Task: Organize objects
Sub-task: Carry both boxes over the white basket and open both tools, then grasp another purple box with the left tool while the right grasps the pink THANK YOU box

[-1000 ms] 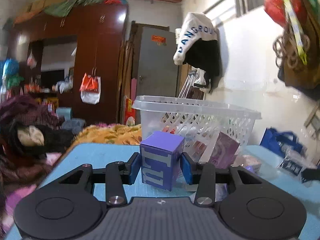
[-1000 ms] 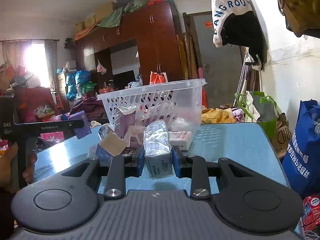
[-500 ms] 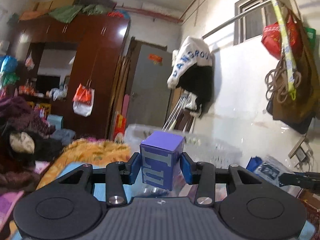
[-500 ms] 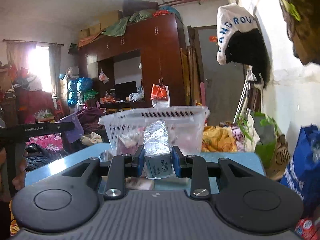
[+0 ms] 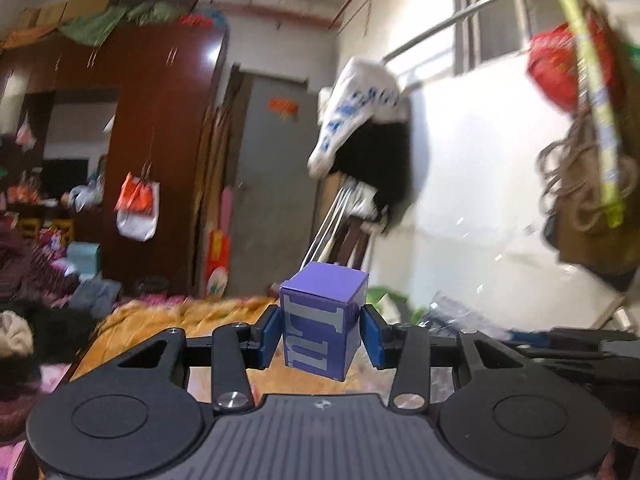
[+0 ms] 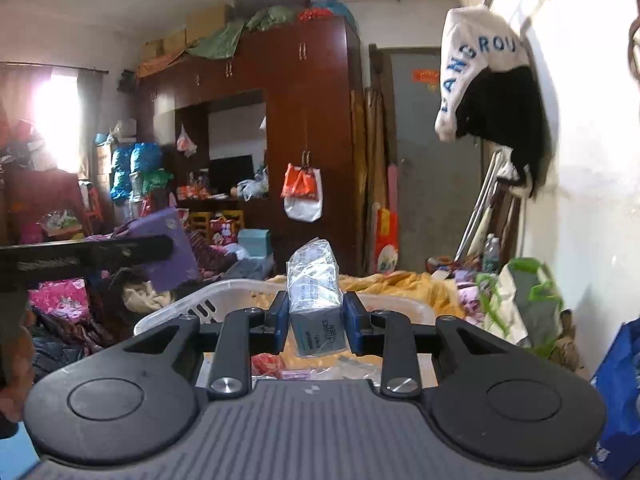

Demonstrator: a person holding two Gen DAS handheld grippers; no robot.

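My left gripper (image 5: 320, 334) is shut on a purple box (image 5: 322, 322) with pale lettering and holds it high in the air. My right gripper (image 6: 316, 322) is shut on a small box wrapped in clear plastic (image 6: 316, 300). It holds the box over the white plastic basket (image 6: 168, 312), whose rim shows just beneath. The left gripper with the purple box (image 6: 168, 248) also shows at the left of the right wrist view. The right gripper's black arm (image 5: 572, 344) shows at the right of the left wrist view.
Several small packets (image 6: 280, 366) lie in the basket. A dark wooden wardrobe (image 6: 304, 128) and a grey door (image 5: 272, 184) stand behind. An orange blanket (image 5: 168, 316) lies below. Bags (image 6: 520, 304) crowd the right wall.
Both grippers have risen with their boxes. The table and basket dropped out of the left view. The right gripper now looks down over the basket rim.
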